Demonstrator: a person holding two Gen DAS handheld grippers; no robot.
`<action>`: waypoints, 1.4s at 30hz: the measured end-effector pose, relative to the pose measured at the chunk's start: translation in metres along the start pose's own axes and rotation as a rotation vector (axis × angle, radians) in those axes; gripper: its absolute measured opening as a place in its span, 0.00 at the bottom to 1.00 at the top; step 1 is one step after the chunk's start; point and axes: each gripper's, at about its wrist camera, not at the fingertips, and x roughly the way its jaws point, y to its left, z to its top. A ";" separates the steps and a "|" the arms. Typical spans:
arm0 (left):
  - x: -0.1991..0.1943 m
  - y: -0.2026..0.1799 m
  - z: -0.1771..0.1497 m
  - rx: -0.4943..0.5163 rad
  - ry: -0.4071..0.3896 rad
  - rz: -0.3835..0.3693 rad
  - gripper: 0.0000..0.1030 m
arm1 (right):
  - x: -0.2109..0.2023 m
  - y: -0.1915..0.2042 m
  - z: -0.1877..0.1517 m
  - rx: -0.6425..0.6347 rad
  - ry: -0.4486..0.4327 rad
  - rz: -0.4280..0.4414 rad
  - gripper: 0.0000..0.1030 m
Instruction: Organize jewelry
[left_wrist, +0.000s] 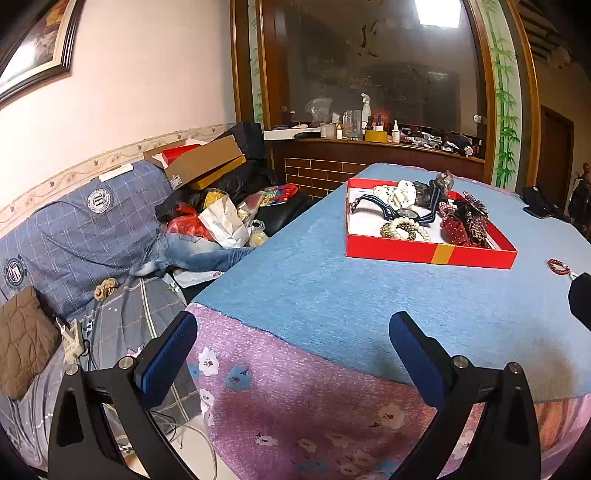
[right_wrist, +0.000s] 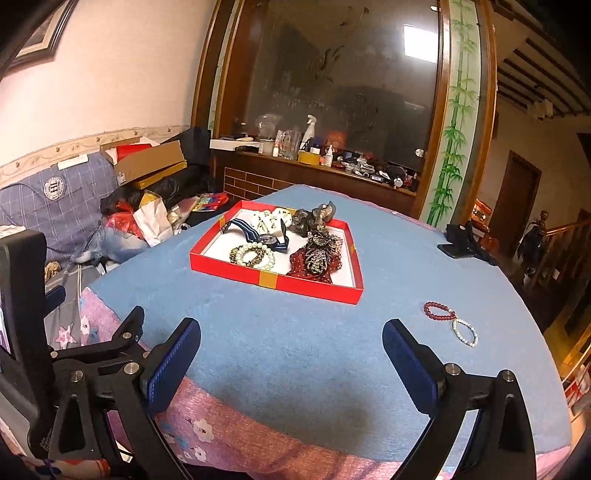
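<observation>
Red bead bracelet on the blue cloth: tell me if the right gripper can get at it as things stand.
Probably yes. The red bead bracelet lies outside the red box, touching only the white pearl bracelet, with bare cloth between it and the open right gripper.

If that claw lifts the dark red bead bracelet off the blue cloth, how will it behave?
The dark red bead bracelet is a loop of small beads, so it would probably droop limply. It touches the white bead bracelet, which may be nudged along. Round beads might slip between the pads.
</observation>
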 end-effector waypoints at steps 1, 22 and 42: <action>0.000 -0.001 -0.001 0.003 -0.001 -0.001 1.00 | 0.000 -0.001 0.000 0.004 0.000 0.001 0.98; 0.001 -0.007 -0.002 0.017 0.000 -0.004 1.00 | 0.005 -0.008 0.001 0.030 0.024 -0.001 0.98; 0.000 -0.004 -0.003 0.014 0.003 0.001 1.00 | 0.012 -0.012 -0.006 0.043 0.068 -0.010 0.98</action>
